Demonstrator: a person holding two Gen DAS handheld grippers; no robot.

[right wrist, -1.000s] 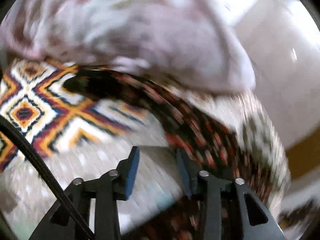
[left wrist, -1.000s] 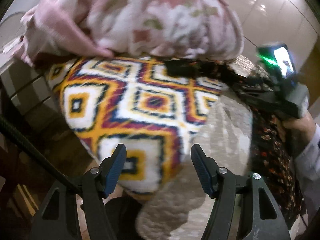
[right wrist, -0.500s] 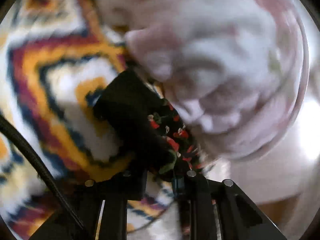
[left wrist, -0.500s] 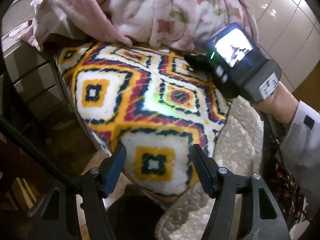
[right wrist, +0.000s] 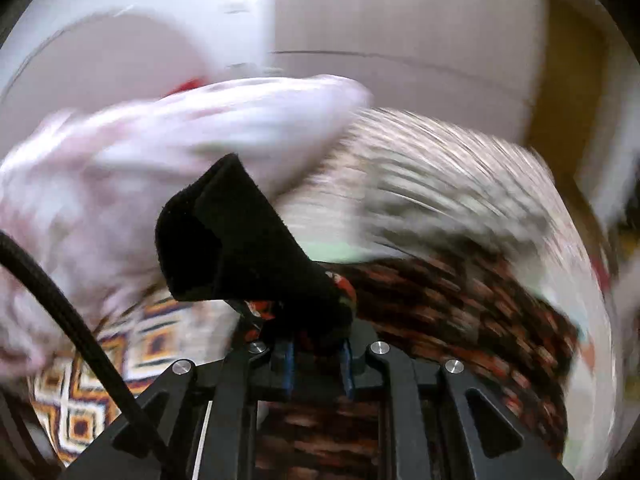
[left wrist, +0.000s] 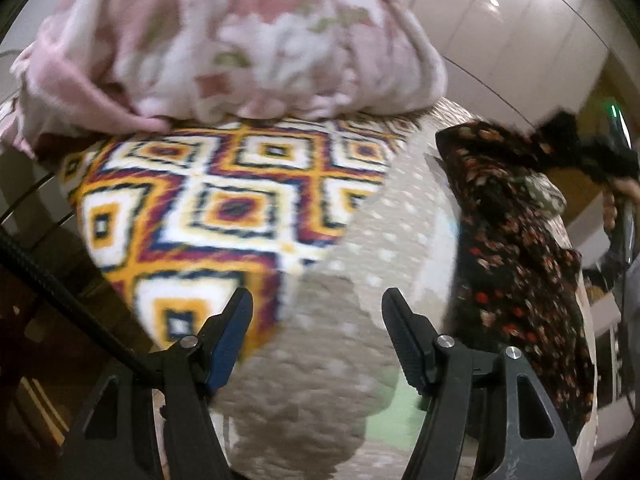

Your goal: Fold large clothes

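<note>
A black garment with small red and orange flowers hangs at the right of the left wrist view, lifted off the beige quilted cover. My right gripper is shut on a black folded edge of that garment, which sticks up in front of its camera; the rest trails below and right. The right gripper also shows in the left wrist view, at the far right, held by a hand. My left gripper is open and empty above the beige cover.
A pink floral blanket lies bunched at the back. A cushion with orange, purple and white diamonds lies under it at the left. White panelled wall stands behind. Dark wooden furniture is at the left.
My right gripper has shut on the floral garment's edge near the cushion and pulled it up and to the right. My left gripper stays open and has shifted right over the beige cover.
</note>
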